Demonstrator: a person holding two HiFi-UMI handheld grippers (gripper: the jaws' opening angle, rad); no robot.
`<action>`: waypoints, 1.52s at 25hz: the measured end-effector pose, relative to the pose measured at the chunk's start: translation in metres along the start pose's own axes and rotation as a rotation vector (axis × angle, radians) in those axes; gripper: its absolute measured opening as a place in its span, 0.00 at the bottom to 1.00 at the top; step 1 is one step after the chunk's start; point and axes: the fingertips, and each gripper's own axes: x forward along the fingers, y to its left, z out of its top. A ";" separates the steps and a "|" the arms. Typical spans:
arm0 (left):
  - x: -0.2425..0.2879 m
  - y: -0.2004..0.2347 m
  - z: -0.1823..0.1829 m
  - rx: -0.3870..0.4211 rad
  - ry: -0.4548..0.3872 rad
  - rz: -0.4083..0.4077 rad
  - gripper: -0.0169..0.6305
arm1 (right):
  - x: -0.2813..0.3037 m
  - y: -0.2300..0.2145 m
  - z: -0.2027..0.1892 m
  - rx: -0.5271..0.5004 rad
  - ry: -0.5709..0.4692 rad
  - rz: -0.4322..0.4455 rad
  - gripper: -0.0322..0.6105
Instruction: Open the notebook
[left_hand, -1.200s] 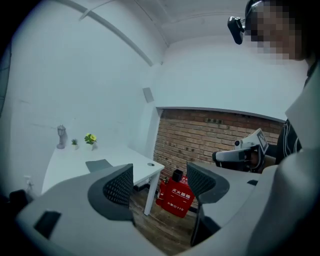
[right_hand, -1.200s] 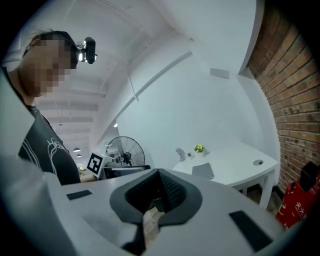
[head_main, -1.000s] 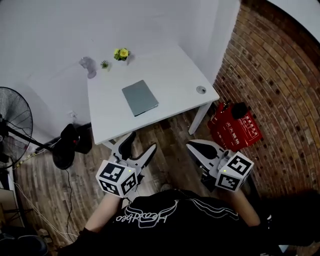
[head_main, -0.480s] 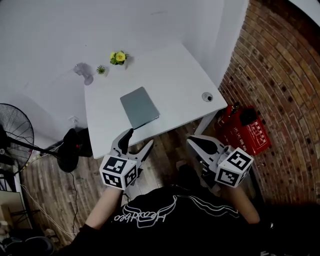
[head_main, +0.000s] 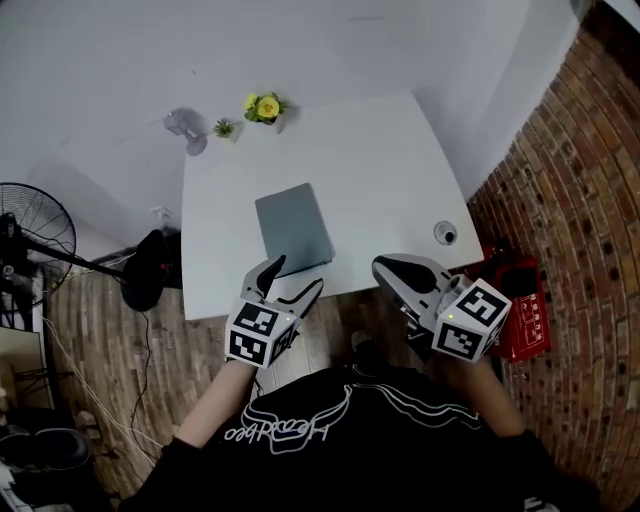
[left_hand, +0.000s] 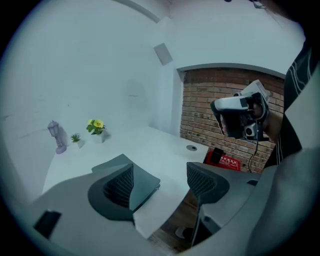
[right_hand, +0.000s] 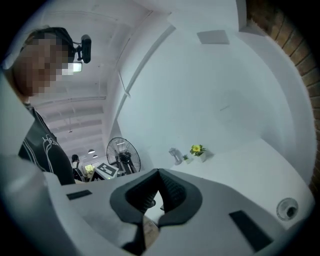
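A closed grey notebook (head_main: 294, 226) lies flat on the white table (head_main: 380, 170), near its front edge. My left gripper (head_main: 296, 276) is open, and its fingertips sit just in front of the notebook's near edge. In the left gripper view the notebook (left_hand: 144, 181) shows between the spread jaws of that gripper (left_hand: 162, 176), with nothing held. My right gripper (head_main: 386, 266) hovers at the table's front edge, to the right of the notebook. In its own view the right gripper (right_hand: 158, 173) has its jaws closed together on nothing.
At the table's back stand a yellow flower pot (head_main: 266, 107), a tiny green plant (head_main: 224, 127) and a pale figurine (head_main: 185, 128). A round grommet (head_main: 445, 233) is in the table's right part. A fan (head_main: 30, 232) stands left, a red box (head_main: 522, 300) and a brick wall right.
Both grippers have come forward to the table's front edge, and the left one now reaches the notebook's near edge. The notebook has not moved.
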 end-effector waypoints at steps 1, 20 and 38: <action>0.008 0.003 -0.001 -0.013 0.011 0.003 0.55 | 0.006 -0.007 0.003 0.001 0.007 0.012 0.05; 0.117 0.024 -0.053 0.062 0.187 0.124 0.55 | 0.029 -0.074 0.009 0.013 0.107 0.136 0.05; 0.135 0.032 -0.072 0.075 0.242 0.186 0.46 | 0.035 -0.080 -0.004 0.031 0.165 0.192 0.05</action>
